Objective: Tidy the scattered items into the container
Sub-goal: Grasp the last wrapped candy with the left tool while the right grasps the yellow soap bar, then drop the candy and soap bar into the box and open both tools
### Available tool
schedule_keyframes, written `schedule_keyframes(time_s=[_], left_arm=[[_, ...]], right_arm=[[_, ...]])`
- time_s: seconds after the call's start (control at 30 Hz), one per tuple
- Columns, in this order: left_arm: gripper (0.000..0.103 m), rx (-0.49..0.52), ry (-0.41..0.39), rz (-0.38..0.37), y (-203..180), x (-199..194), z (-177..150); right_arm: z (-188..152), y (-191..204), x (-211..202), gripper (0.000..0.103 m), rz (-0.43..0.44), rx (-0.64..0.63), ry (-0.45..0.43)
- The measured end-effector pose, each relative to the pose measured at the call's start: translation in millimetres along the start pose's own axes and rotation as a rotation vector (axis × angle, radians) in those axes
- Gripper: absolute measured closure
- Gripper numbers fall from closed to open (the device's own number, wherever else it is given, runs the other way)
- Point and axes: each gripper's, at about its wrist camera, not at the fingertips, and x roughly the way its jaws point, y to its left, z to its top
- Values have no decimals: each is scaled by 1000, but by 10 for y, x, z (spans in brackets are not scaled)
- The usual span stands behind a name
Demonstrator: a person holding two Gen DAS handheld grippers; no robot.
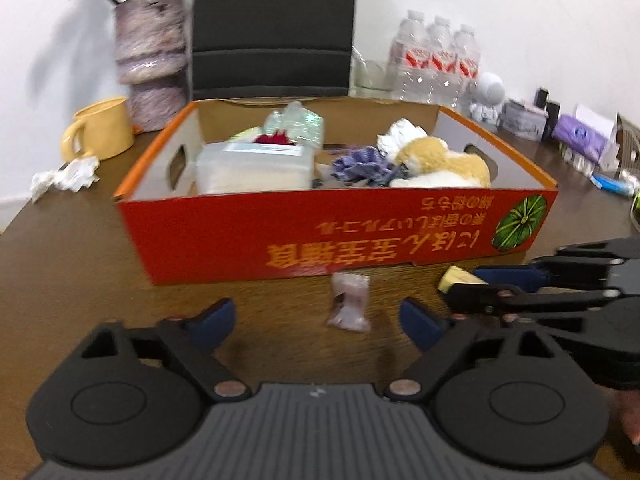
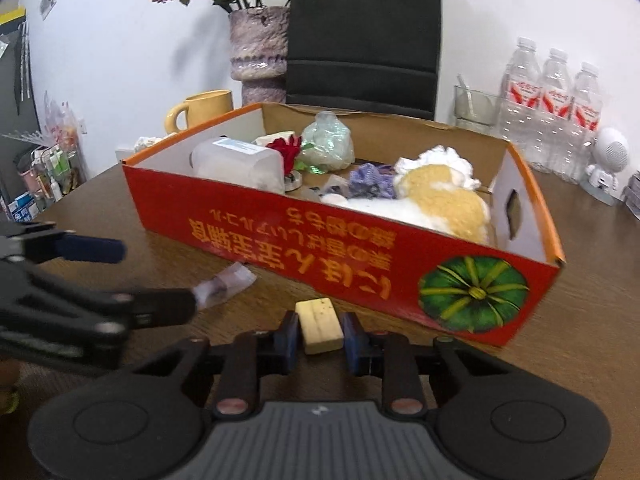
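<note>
right gripper [image 2: 320, 338]: jaws clamped on the cream block [image 2: 319, 325], on the counter [image 2: 580, 280] before the red box [image 2: 360, 248] | left gripper [image 1: 316, 316]: jaws apart, small wrapped packet [image 1: 349, 300] between them, untouched

Box [image 1: 328, 232] sits mid-table [image 1: 72, 264]; wrapped sweet [image 1: 349, 300] and block [image 2: 320, 326] lie before it; mug [image 1: 102, 128] behind-left, bottles [image 1: 438, 62] behind-right.
</note>
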Motion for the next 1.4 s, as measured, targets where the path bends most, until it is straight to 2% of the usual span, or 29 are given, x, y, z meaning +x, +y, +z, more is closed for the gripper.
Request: schedule_keyframes(time_s=[0.07,0.1,0.17,0.2,0.27,0.5,0.77,0.97,1.2,1.3,1.4], left_arm=[[33,11,16,11,-58,85,9],[34,20,14,20,-84,112,9],[54,41,0,8,-123,120,11],[59,51,-1,-3,-140,111,10],[83,60,-4,-12,-172,87,2],[84,30,-13,-6,-193,16,-61],[84,4,-45,-33,-155,-314,-172],[84,12,-119,-37,-61,-657,-118],[84,24,-213,-52,104,-921,323],[84,23,-226,-62,197,-898,640],[84,17,-210,-50,286,-749,995]], right_arm=[[-36,-59,-44,80,-11,15,-3],[-54,-87,-65,80,-17,21,-6],[-92,-138,-107,80,-27,38,-11],[-107,-159,-123,80,-28,46,-13],[-132,-197,-146,80,-28,59,-17],[-172,-146,-168,80,-30,47,-26],[-237,-24,-319,80,-14,61,-48],[-218,44,-550,80,-11,81,-98],[67,-40,-815,80,-41,78,-175],[350,-116,-849,80,-51,66,-200],[696,-191,-757,80,-60,53,-189]])
